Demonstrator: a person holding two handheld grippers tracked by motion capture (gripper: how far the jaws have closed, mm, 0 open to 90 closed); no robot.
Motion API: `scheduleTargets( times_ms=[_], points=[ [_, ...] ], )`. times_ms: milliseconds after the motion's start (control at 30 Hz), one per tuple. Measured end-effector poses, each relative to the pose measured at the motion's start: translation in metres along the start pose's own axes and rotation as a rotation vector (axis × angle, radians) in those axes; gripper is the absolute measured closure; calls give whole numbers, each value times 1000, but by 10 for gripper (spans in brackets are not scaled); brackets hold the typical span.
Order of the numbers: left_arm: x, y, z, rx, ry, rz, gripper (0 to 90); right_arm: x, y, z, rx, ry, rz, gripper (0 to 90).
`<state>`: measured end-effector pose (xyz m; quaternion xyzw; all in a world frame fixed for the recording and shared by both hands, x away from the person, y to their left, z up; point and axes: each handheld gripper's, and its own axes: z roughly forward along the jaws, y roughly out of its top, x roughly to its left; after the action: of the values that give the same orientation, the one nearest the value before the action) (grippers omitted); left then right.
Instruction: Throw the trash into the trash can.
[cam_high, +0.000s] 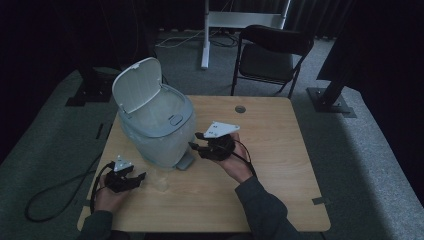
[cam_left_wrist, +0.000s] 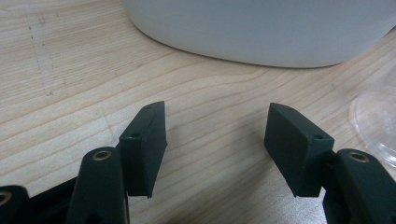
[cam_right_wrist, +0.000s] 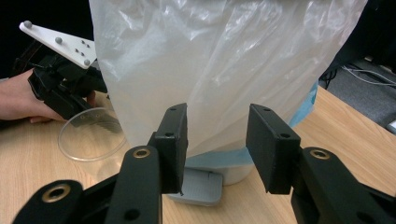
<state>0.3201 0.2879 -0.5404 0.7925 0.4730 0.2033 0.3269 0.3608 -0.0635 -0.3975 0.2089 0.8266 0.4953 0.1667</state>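
A light wooden table (cam_high: 280, 165) fills the middle of the high view, set on grey carpet in a dark room with black curtains; a black folding chair (cam_high: 272, 52) stands at the upper centre, beyond the far edge. No writing or label can be read anywhere. At the lower left the left gripper (cam_high: 131, 178) rests low on the wood, its jaws spread apart with nothing between them. Just right of it lies a clear plastic cup (cam_high: 161, 182) on its side. Left of centre stands the white pedal bin (cam_high: 157, 125), its lid tipped up, lined with a clear plastic bag (cam_right_wrist: 224, 60); its contents cannot be made out. Right of the bin the right gripper (cam_high: 194, 142) points at it, jaws half apart and empty, close to the bag.
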Motion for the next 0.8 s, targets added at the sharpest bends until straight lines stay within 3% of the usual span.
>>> scheduleTargets(
  times_ms=[800],
  points=[
    [0,0,0,3,-1,0,391,19,-16,23,58,54,-14,578]
  ],
)
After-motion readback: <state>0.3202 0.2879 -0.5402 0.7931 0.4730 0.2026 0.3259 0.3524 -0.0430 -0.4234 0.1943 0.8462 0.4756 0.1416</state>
